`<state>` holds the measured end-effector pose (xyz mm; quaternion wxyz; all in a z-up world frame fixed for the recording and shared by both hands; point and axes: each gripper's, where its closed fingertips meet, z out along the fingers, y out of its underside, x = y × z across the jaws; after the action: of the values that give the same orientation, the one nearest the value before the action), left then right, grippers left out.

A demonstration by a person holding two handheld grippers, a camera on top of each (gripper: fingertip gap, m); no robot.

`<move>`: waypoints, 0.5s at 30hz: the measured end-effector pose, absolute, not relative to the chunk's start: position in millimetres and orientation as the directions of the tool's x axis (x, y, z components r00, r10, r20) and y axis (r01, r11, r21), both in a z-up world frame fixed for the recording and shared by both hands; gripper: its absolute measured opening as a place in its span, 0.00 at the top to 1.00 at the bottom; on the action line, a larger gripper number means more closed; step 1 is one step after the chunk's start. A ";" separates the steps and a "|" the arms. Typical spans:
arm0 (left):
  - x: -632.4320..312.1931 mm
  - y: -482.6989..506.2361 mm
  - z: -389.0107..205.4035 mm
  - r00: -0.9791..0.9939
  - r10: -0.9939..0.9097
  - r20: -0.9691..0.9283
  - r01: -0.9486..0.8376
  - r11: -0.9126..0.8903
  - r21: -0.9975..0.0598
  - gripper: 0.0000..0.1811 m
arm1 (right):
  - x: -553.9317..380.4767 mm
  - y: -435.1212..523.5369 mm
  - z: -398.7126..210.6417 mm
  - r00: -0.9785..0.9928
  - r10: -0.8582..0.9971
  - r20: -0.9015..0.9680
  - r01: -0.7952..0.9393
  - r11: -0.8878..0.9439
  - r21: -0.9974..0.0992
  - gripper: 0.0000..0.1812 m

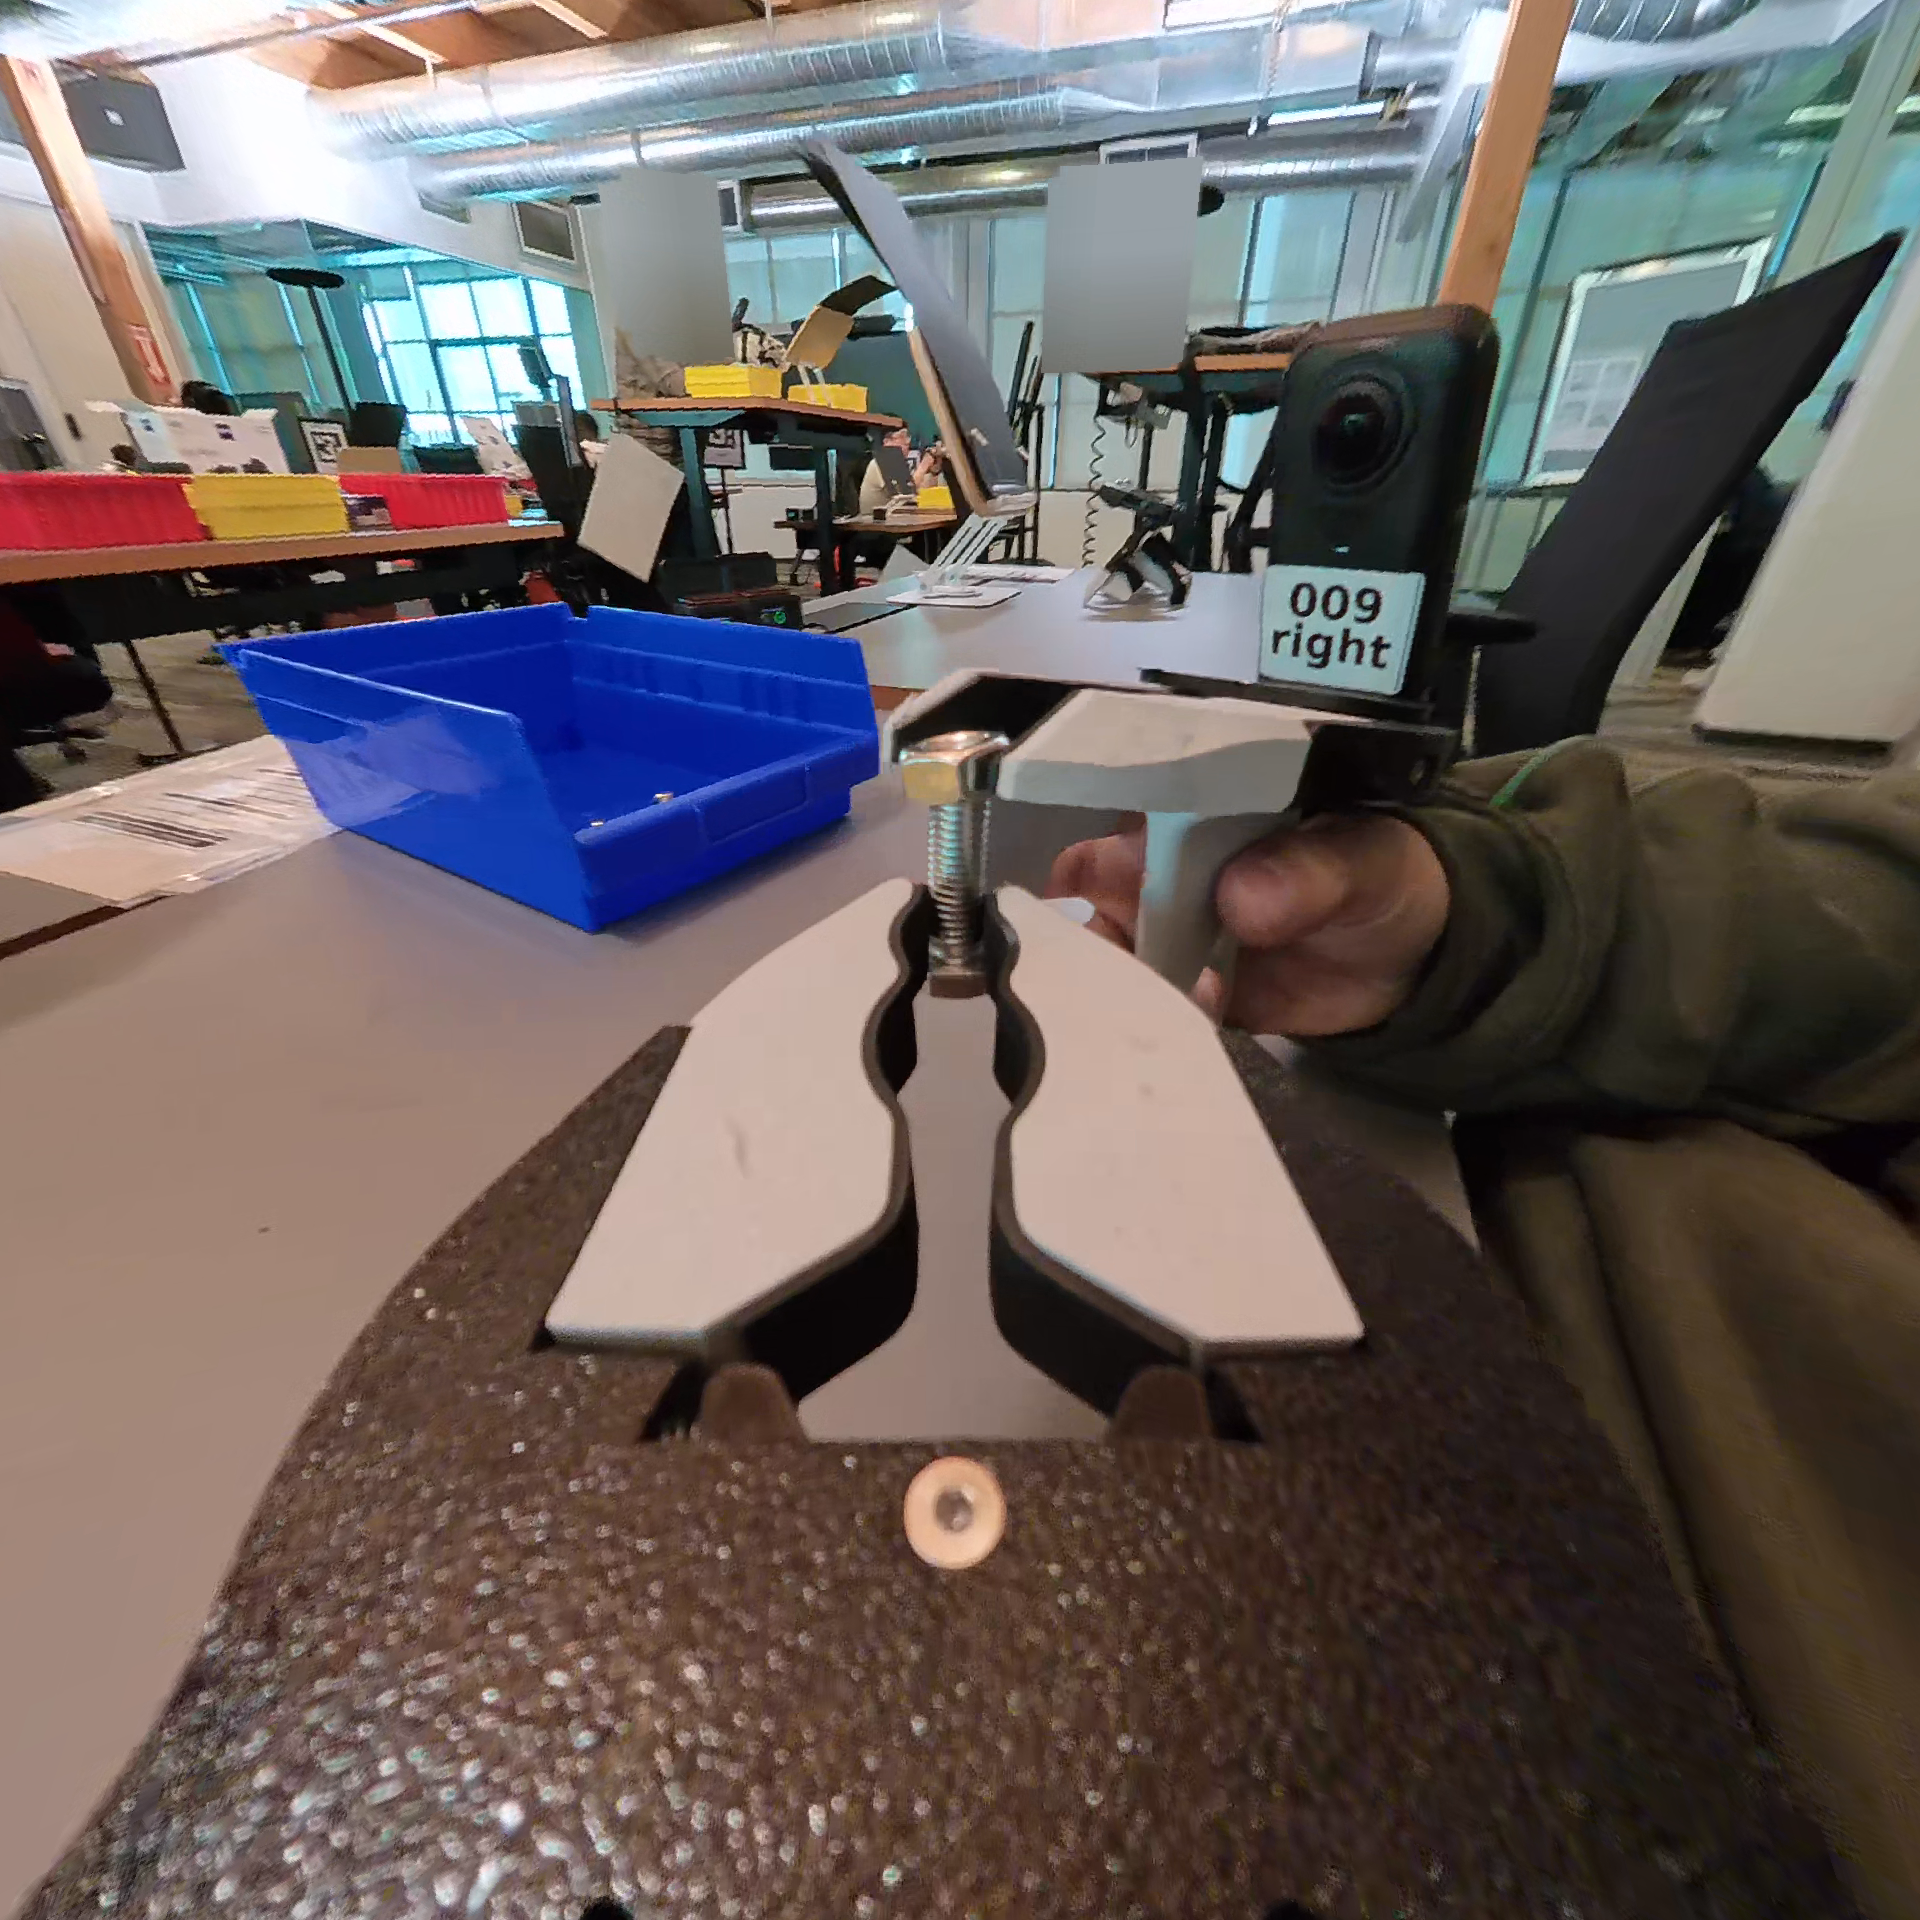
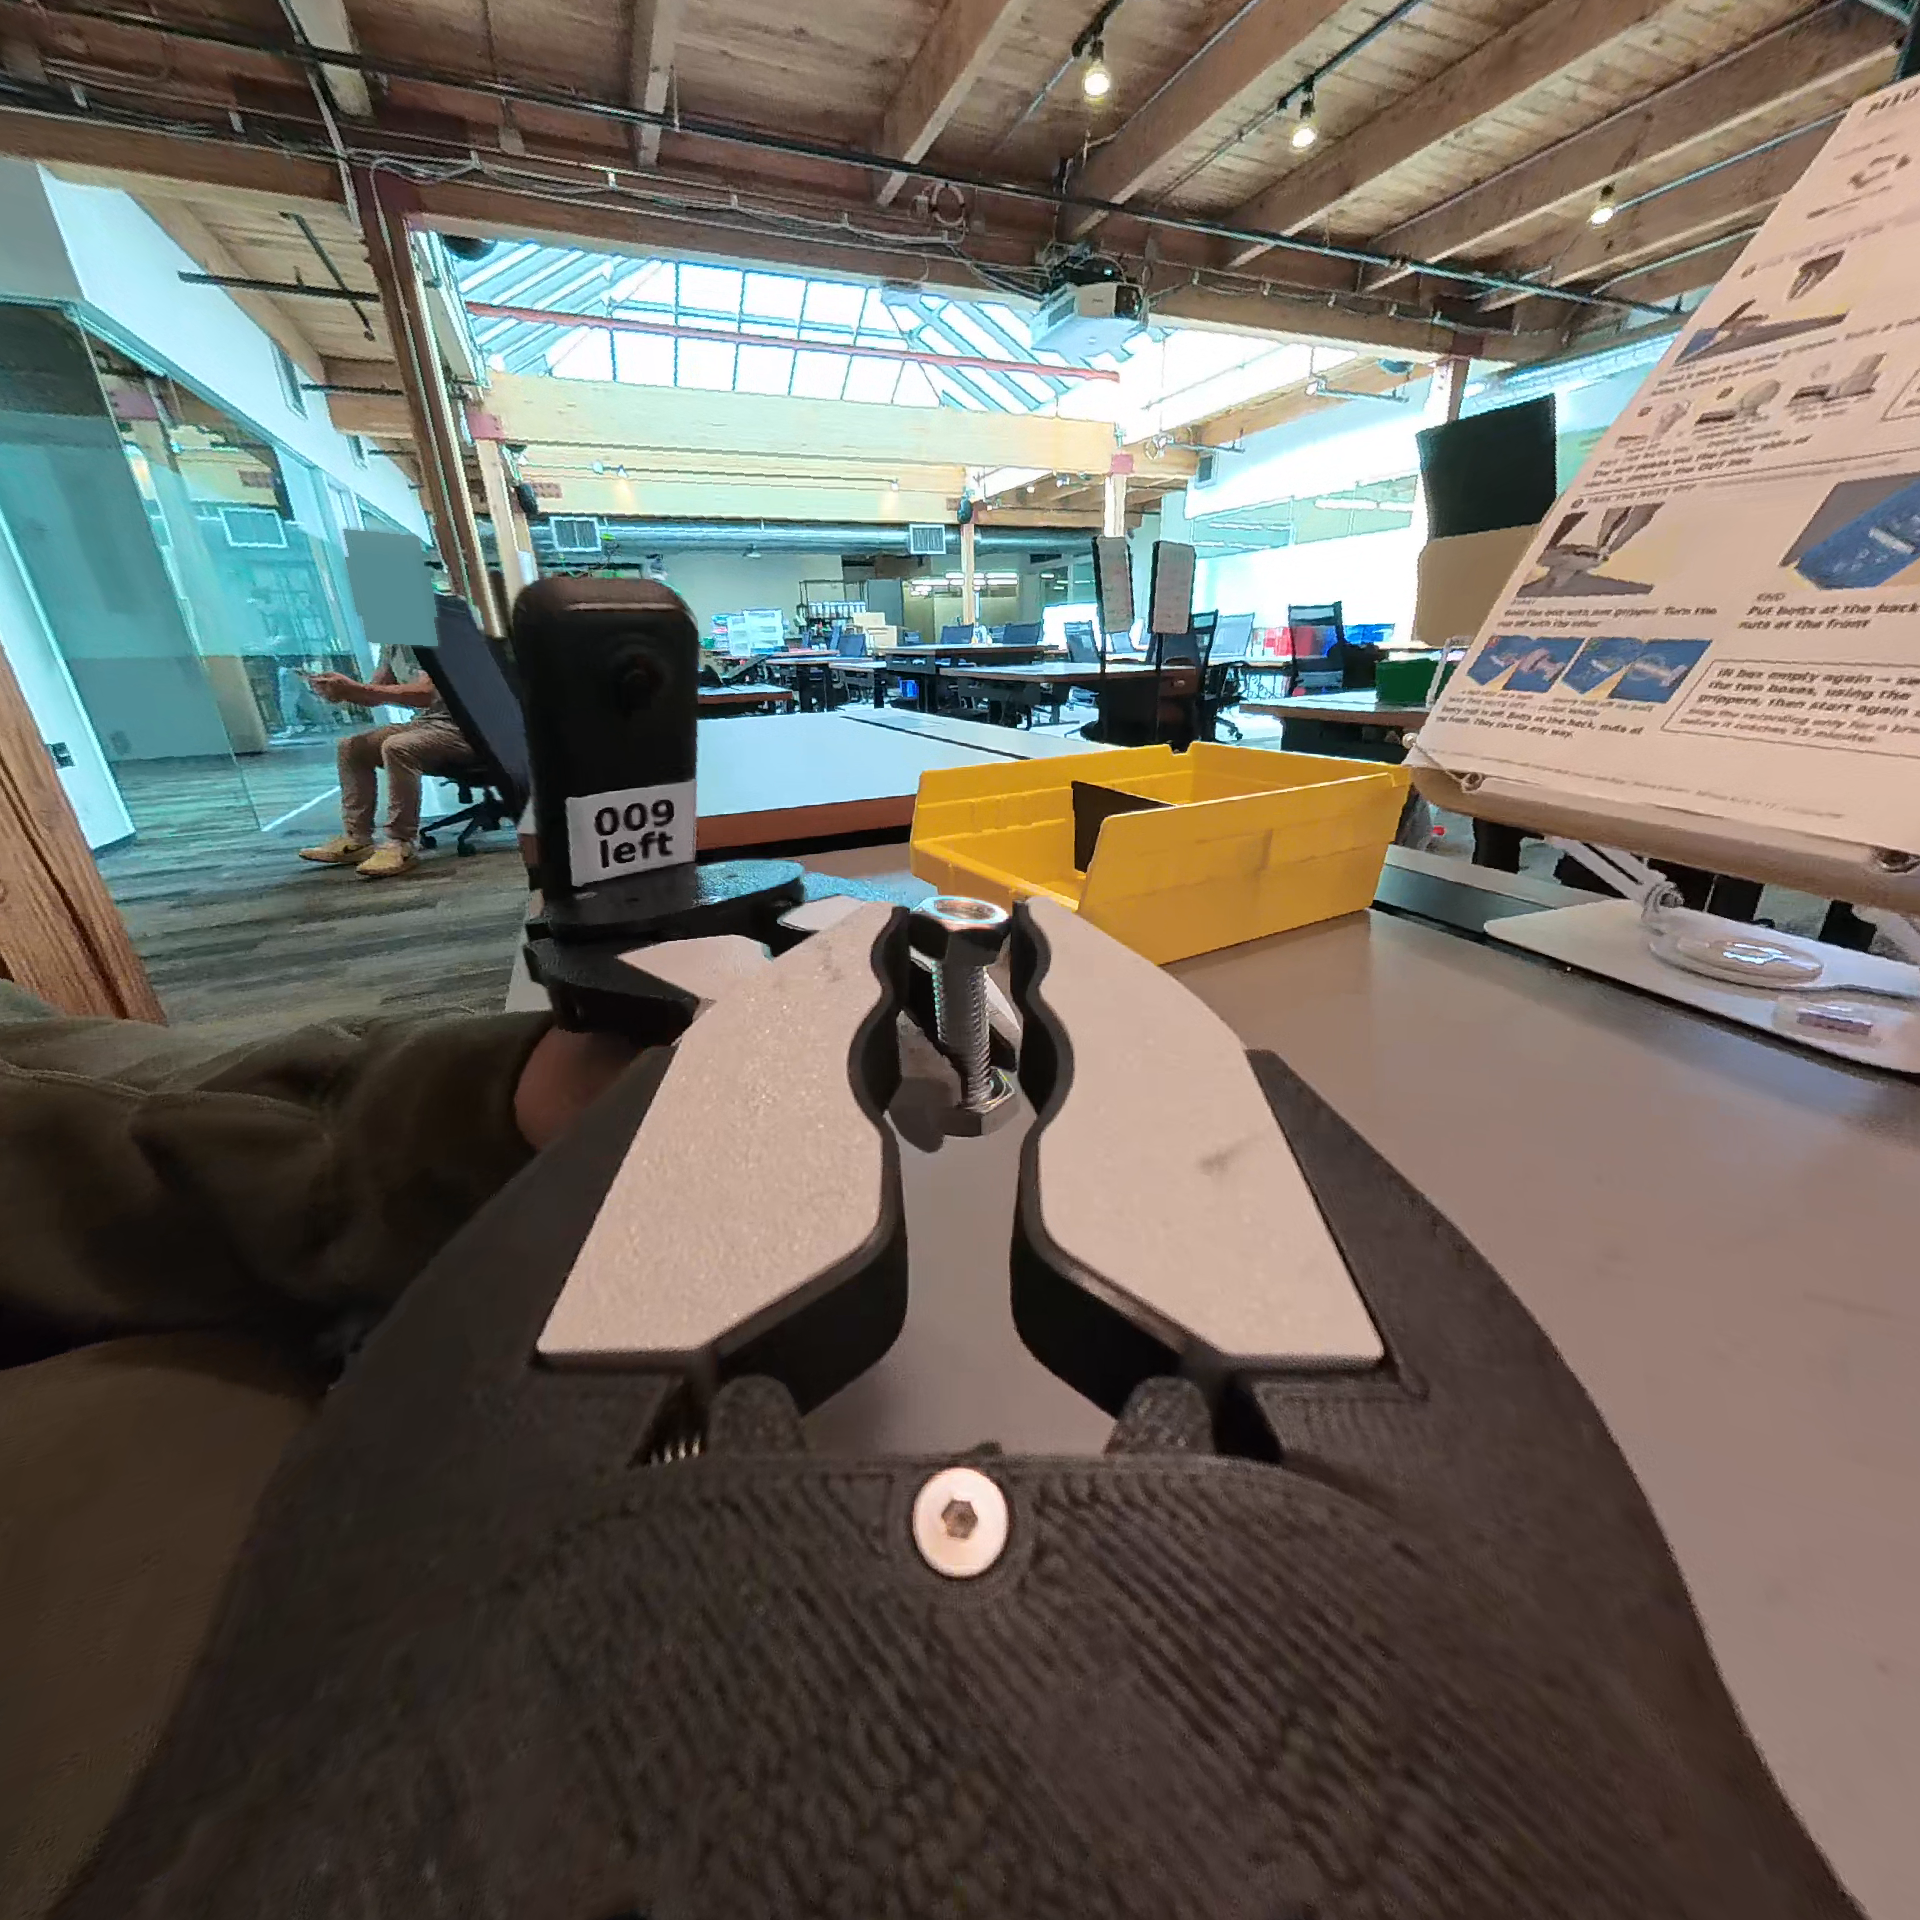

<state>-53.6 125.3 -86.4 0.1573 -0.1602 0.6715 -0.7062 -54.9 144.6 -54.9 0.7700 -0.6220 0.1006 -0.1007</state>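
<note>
Left wrist view: claws (image 1: 956, 935) pinch threaded steel bolt (image 1: 954, 831) (hex-headed).

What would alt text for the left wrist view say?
Left tongs clamp the lower end of an upright silver threaded bolt, while the right tongs grip its hexagonal head. A blue plastic bin sits behind on the grey table.
</note>
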 end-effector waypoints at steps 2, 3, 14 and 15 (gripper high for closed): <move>-55.8 124.4 -85.8 -0.913 -0.405 0.052 -0.023 -0.077 -0.997 0.95 | -55.2 144.3 -54.4 0.960 -0.278 -0.025 0.035 0.207 -0.978 0.90; -57.7 123.6 -85.4 -0.922 -0.378 0.083 -0.050 -0.095 -0.994 0.95 | -56.2 144.1 -53.8 0.962 -0.271 -0.019 0.040 0.210 -0.977 0.90; -51.2 125.5 -101.4 -0.895 -0.442 -0.055 0.022 0.079 -0.997 0.95 | -53.0 143.2 -69.9 0.956 -0.275 0.100 0.103 -0.006 -0.995 0.90; -51.0 125.6 -101.7 -0.894 -0.445 -0.058 0.024 0.081 -0.996 0.95 | -52.8 142.9 -70.9 0.955 -0.274 0.112 0.109 -0.026 -0.994 0.90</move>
<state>-51.0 125.6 -101.7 0.1771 -0.1474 0.7135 -0.6617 -52.8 142.9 -70.9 0.6954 -0.7028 0.0588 -0.1378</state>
